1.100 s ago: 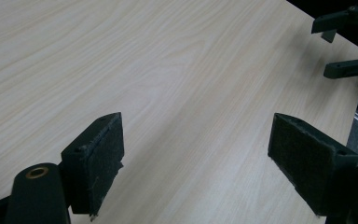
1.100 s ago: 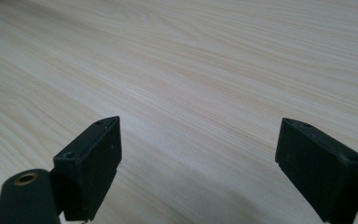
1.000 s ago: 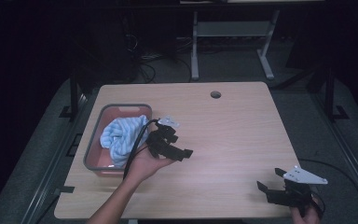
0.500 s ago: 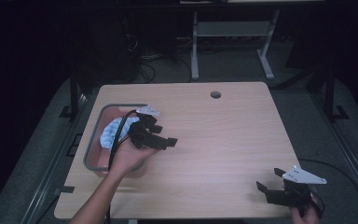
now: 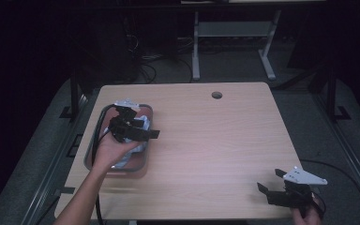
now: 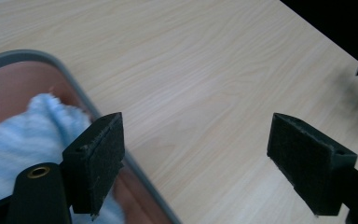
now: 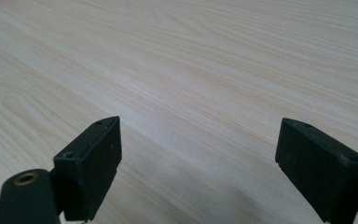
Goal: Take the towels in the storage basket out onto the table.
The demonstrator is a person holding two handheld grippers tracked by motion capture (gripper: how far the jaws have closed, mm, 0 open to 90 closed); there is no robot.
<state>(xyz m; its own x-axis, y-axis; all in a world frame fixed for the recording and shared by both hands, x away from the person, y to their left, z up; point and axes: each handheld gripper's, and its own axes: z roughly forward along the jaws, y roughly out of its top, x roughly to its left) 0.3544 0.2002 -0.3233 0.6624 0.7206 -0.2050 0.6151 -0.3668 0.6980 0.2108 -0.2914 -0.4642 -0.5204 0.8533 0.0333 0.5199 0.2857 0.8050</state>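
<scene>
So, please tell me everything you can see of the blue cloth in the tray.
The blue cloth looks like soft, fuzzy towelling in light blue with paler stripes. It lies crumpled inside the tray, which has a grey rim and a reddish inside, at the table's left side. The open left gripper hovers over it; the high view does not settle whether it touches the cloth.

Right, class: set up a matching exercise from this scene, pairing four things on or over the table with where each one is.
Things:
1. blue cloth
2. left gripper
3. right gripper
4. round hole

Places:
a. near right corner of the table
b. inside the tray
c. far edge of the table
d. over the tray's right rim

Pairs: 1-b, 2-d, 3-a, 4-c
</scene>
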